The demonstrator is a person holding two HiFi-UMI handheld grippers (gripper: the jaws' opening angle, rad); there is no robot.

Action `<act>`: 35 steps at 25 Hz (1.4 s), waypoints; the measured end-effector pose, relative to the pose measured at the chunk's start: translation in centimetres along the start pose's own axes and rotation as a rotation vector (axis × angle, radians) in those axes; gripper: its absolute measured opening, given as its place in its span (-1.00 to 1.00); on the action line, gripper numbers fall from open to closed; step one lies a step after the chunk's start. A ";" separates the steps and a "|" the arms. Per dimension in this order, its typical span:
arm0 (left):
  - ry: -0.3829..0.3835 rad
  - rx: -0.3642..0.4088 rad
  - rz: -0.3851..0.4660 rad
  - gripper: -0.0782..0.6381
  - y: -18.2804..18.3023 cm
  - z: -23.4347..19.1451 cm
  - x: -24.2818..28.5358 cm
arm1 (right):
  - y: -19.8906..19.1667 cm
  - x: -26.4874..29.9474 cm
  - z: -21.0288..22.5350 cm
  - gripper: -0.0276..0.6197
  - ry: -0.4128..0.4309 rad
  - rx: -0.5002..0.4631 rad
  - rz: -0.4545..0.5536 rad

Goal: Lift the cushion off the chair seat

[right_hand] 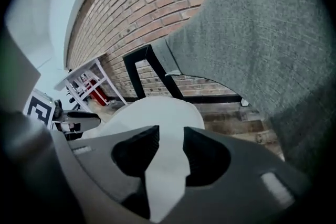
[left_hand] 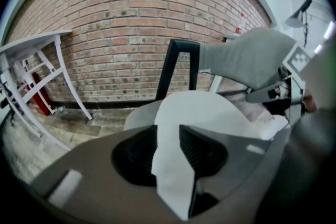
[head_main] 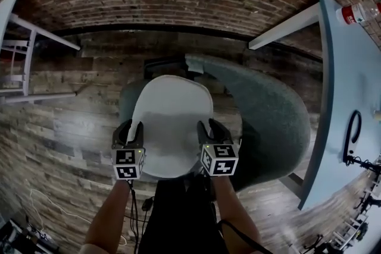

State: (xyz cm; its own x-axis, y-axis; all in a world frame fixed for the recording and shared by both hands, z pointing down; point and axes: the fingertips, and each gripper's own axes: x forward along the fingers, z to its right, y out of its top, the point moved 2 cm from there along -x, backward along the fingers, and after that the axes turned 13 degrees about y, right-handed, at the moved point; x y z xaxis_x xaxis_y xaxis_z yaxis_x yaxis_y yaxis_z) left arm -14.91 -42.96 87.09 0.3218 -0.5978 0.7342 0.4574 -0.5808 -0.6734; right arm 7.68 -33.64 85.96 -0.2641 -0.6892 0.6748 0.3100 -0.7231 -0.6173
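Observation:
A white cushion [head_main: 171, 122] lies on the seat of a grey upholstered chair [head_main: 268, 122], whose backrest curves up on the right. My left gripper [head_main: 131, 128] is at the cushion's near left edge and my right gripper [head_main: 209, 126] at its near right edge. In the left gripper view the jaws [left_hand: 167, 139] stand apart with the white cushion [left_hand: 205, 113] showing in the gap. The right gripper view shows the same: jaws [right_hand: 170, 139] apart, cushion [right_hand: 152, 113] filling the gap. Neither pair of pads visibly presses on it.
A pale blue table [head_main: 351, 86] runs along the right with a bottle [head_main: 357, 12] and a black cable [head_main: 351, 137] on it. A white table frame [head_main: 24, 44] stands at the left. Beyond the wood floor is a brick wall [left_hand: 121, 18].

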 end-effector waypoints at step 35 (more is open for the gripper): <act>-0.056 -0.121 -0.193 0.10 -6.2 0.9 2.1 | -7.8 4.2 0.9 0.35 0.002 0.251 -0.117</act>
State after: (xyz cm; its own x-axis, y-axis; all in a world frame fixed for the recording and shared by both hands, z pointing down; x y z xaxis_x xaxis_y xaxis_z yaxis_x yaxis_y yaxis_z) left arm -16.32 -40.10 92.87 0.2855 -0.4395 0.8517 0.4131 -0.7455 -0.5231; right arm 5.02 -30.84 93.95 -0.3132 -0.6023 0.7343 0.4942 -0.7636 -0.4156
